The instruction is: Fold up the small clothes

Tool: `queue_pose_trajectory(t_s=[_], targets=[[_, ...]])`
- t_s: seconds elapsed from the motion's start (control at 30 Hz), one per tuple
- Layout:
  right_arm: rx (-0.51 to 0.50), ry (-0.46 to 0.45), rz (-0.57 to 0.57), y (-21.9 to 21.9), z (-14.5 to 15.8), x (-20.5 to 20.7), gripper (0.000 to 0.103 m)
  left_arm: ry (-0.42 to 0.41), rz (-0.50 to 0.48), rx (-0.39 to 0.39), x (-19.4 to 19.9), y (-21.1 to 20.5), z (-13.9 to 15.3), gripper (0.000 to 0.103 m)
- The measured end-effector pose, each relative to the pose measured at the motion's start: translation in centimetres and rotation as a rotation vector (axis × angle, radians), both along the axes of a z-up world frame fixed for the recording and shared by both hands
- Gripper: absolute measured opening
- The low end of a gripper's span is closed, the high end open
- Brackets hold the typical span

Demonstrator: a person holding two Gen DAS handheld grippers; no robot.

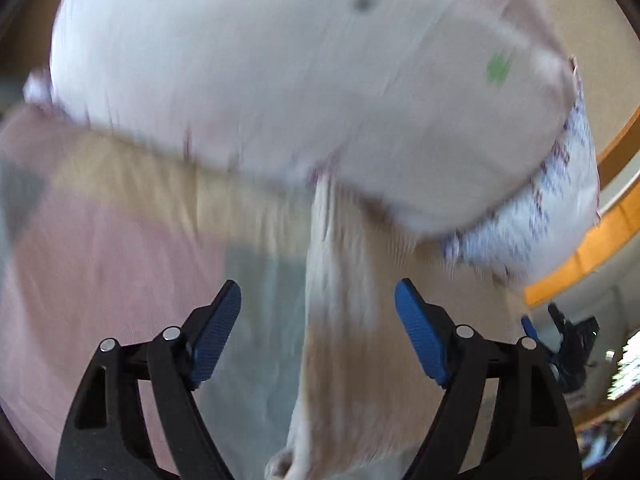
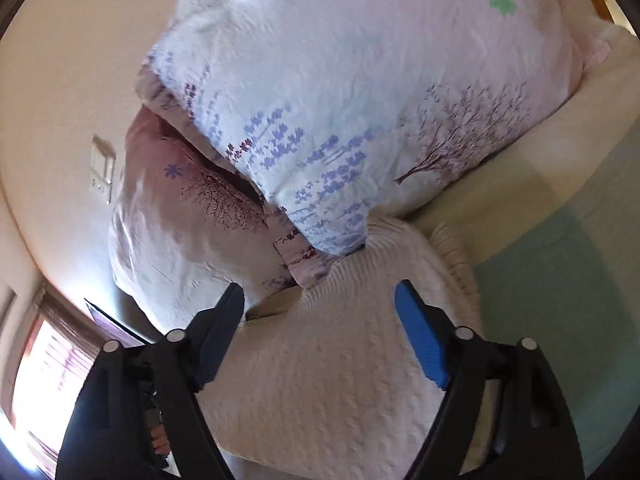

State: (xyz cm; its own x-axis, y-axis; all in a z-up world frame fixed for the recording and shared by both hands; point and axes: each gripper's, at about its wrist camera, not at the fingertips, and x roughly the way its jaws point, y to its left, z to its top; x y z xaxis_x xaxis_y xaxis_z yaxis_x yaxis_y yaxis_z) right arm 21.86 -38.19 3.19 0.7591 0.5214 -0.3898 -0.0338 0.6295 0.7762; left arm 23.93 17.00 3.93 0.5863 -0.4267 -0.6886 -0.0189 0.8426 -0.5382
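A cream knitted garment (image 2: pixel 340 368) lies on the bed below the pillows, its ribbed edge toward them. My right gripper (image 2: pixel 320 312) is open just above it, its blue pads (image 2: pixel 420 340) on either side of the knit, holding nothing. In the blurred left wrist view the same cream garment (image 1: pixel 344 320) runs as a long strip between the open fingers of my left gripper (image 1: pixel 318 312), which holds nothing. The right gripper (image 1: pixel 560 340) shows small at the right edge of that view.
A large floral pillow (image 2: pixel 360 100) lies on a second pinkish pillow (image 2: pixel 180 220), both against a cream wall with a light switch (image 2: pixel 102 170). The bed sheet (image 2: pixel 560 260) has pale green, pink and yellow blocks. A wooden bed frame (image 1: pixel 592 248) runs at the right.
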Motion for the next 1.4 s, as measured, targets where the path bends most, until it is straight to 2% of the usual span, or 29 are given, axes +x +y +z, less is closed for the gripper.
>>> queue_pose_trajectory(t_s=[0.1,0.17,0.2,0.23,0.3,0.33,0.4,0.47,0.57,0.6,0.63,0.67,0.73,0.77,0.8,0.83,0.87,0.93,0.97,1.03,1.1,1.17,1.23,1.3,1.33,1.37,1.4], targets=[[0.101,-0.007,0.019,-1.1,-1.2,0.8,0.080,0.069,-0.032,-0.142,0.1,-0.2,-2.9,0.078],[0.129,-0.020,0.005,-1.8,-1.8,0.8,0.080,0.073,-0.031,-0.188,0.2,-1.0,-3.7,0.073],[0.143,-0.013,-0.001,-2.1,-2.1,0.9,0.080,0.064,-0.033,-0.197,0.3,-1.7,-3.8,0.066],[0.163,-0.005,0.001,-2.4,-2.3,0.9,0.080,0.085,-0.039,-0.240,0.7,-2.2,-4.1,0.046],[0.170,-0.011,-0.003,-2.9,-2.0,0.9,0.081,0.095,-0.001,-0.278,0.7,-2.9,-3.7,0.027],[0.160,-0.023,-0.016,-3.4,-1.6,0.6,0.081,0.088,-0.009,-0.305,0.7,-3.5,-3.1,0.021],[0.152,-0.044,-0.042,-4.5,-0.9,0.0,0.081,0.024,-0.040,-0.297,0.5,-6.4,-0.3,0.021],[0.145,-0.071,-0.087,-5.7,-0.3,-0.3,0.081,-0.023,-0.095,-0.335,0.8,-9.7,2.2,0.020],[0.117,-0.090,-0.158,-7.5,0.3,-1.1,0.081,-0.072,-0.216,-0.426,2.7,-17.4,4.7,0.020],[0.098,-0.089,-0.175,-8.0,0.4,-1.3,0.081,-0.071,-0.284,-0.465,3.9,-21.2,4.7,0.021],[0.063,-0.083,-0.192,-8.6,0.5,-1.5,0.081,-0.058,-0.339,-0.516,5.0,-24.0,4.2,0.030],[0.036,-0.076,-0.204,-8.9,0.5,-1.6,0.081,-0.013,-0.432,-0.647,6.5,-27.6,3.0,0.048],[-0.015,-0.047,-0.236,-9.8,0.4,-1.8,0.081,0.057,-0.474,-0.790,7.6,-30.6,1.2,0.051],[-0.012,-0.030,-0.241,-10.2,0.4,-1.9,0.081,0.066,-0.462,-0.808,7.6,-31.0,0.8,0.053],[0.006,-0.017,-0.234,-10.6,0.4,-2.0,0.081,0.047,-0.446,-0.767,7.1,-30.8,1.0,0.056],[0.037,-0.019,-0.198,-10.9,0.7,-2.2,0.085,0.026,-0.440,-0.717,6.7,-30.1,1.3,0.064],[0.050,-0.024,-0.155,-10.8,1.0,-2.1,0.092,-0.006,-0.422,-0.630,6.1,-29.1,1.9,0.072],[0.029,0.000,-0.056,-10.0,1.7,-1.2,0.095,-0.094,-0.347,-0.410,4.3,-26.2,3.0,0.081],[0.007,0.041,-0.010,-9.4,1.7,-0.3,0.095,-0.114,-0.314,-0.319,3.7,-25.1,3.2,0.085],[-0.020,0.157,0.078,-8.2,1.2,1.9,0.095,-0.086,-0.276,-0.167,3.2,-23.8,2.5,0.086],[-0.009,0.237,0.119,-7.3,0.4,3.6,0.091,-0.017,-0.277,-0.110,3.2,-23.5,0.7,0.086],[-0.062,0.267,0.128,-6.3,0.4,5.0,0.069,0.046,-0.282,-0.065,3.2,-23.2,-1.0,0.086],[-0.138,0.269,0.126,-5.1,0.9,6.3,0.067,0.067,-0.291,-0.046,2.7,-23.4,-2.5,0.086],[-0.181,0.309,0.134,-4.3,0.5,7.6,0.067,0.075,-0.294,-0.027,2.8,-24.5,-3.0,0.086],[-0.205,0.344,0.149,-3.7,-0.2,8.4,0.048,0.076,-0.296,-0.026,3.0,-24.7,-3.1,0.086],[-0.203,0.352,0.182,-3.1,-0.7,8.9,0.015,0.075,-0.299,-0.024,3.0,-25.1,-3.3,0.086],[-0.217,0.334,0.188,-2.7,-0.7,8.7,0.014,0.075,-0.297,-0.014,3.2,-25.6,-3.3,0.086]])
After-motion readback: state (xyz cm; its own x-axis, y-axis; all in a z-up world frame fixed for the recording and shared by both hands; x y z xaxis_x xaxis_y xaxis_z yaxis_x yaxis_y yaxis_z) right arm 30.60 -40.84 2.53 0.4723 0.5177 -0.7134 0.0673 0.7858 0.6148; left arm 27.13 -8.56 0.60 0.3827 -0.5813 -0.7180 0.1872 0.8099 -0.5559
